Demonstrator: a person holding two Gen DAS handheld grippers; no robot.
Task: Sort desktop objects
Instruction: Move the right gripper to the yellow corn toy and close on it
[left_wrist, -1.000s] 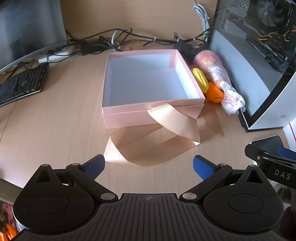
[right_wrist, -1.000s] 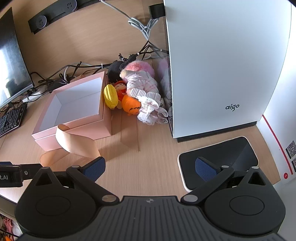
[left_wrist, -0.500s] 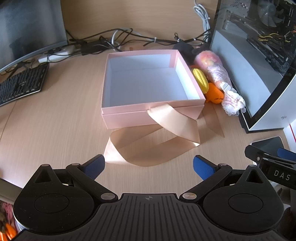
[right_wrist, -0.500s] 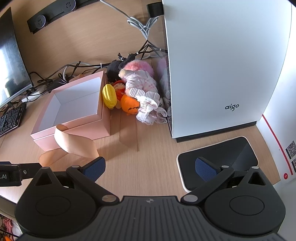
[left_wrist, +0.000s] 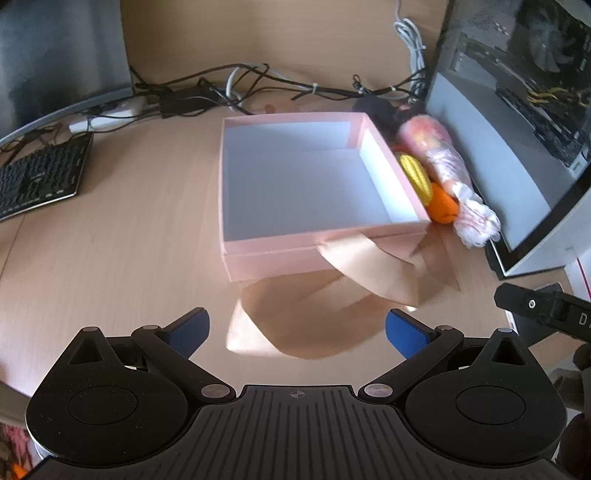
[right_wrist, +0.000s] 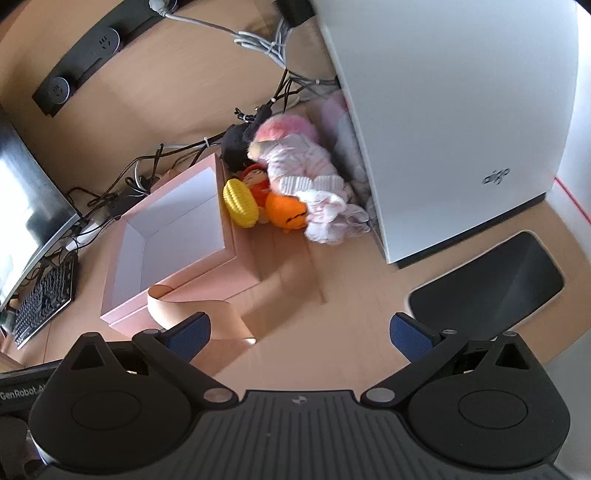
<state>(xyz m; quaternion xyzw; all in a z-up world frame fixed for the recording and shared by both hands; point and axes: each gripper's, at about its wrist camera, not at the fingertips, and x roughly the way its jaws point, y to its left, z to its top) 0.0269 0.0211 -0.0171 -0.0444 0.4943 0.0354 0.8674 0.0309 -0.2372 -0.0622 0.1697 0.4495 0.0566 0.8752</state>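
Your left gripper (left_wrist: 297, 326) and right gripper (right_wrist: 301, 332) have both swung since a moment ago, jaws still spread wide and empty. Just ahead lies the ribbon (left_wrist: 295, 317), then the open pink box (left_wrist: 325, 251). The toys (right_wrist: 280, 192) sit beyond, wedged between box and computer case (right_wrist: 443, 110).

The left gripper (left_wrist: 297, 328) hangs above the wooden surface (left_wrist: 110, 258) with its jaws wide apart and nothing between them. Ahead stands an open pink box (left_wrist: 314, 192), its ribbon (left_wrist: 332, 295) lying loose in front. A yellow toy (left_wrist: 417, 177), an orange toy (left_wrist: 443, 208) and a doll (left_wrist: 443, 155) lie just beside its right wall. A keyboard (left_wrist: 40, 177) is far left.
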